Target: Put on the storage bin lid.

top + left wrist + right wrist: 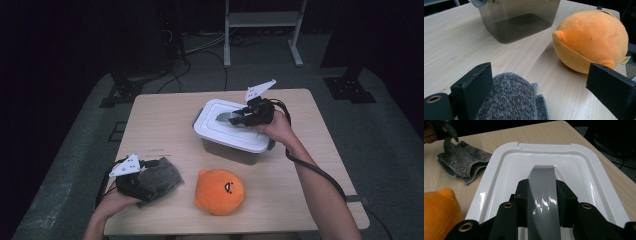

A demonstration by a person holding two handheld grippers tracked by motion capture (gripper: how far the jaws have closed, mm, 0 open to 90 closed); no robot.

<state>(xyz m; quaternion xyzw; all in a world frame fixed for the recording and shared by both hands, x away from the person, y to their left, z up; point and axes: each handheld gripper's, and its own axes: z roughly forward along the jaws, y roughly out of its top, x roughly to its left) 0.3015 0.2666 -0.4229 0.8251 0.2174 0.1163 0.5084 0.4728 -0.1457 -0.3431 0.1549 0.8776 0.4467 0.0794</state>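
The right claw (541, 202) is clenched on the grey handle (541, 185) of the white lid (227, 125), which sits on the grey box (232, 150) at the far middle of the desk (165, 115). The left claw (541, 87) is spread wide over a grey knitted cloth (511, 100) at the near left, without pinching it. An orange plush toy (220, 191) lies between them.

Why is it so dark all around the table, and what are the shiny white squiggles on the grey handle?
High view: light falls on the table; the room behind is dim. Right gripper view: the squiggles are glare on the glossy grey handle of the white lid.
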